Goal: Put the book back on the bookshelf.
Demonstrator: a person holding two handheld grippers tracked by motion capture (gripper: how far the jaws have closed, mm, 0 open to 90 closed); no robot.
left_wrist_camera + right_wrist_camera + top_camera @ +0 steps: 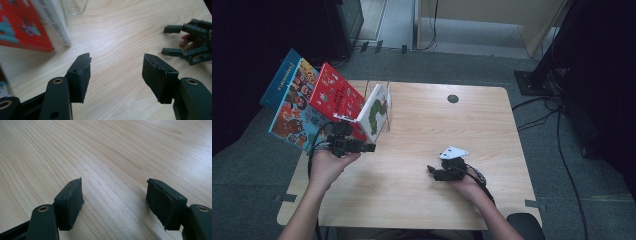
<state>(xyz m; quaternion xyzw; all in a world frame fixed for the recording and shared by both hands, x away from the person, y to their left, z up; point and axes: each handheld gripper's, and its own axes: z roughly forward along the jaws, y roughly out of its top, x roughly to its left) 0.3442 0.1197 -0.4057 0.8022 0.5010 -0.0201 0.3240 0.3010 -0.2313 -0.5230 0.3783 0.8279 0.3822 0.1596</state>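
High view puts the person's two forearms at six o'clock, rising onto the wooden table (422, 190). At four o'clock the right gripper (432, 171) rests low over bare wood, its jaws spread wide with nothing between them. At nine o'clock the left gripper (371, 148) points toward three o'clock, jaws likewise apart and empty, just short of the books. Beyond it, toward ten o'clock, a white book (376, 112) leans in a clear stand (388, 100); a red book (337, 97) tilts against it, and a blue book (292, 105) leans outermost, hanging past the table's edge.
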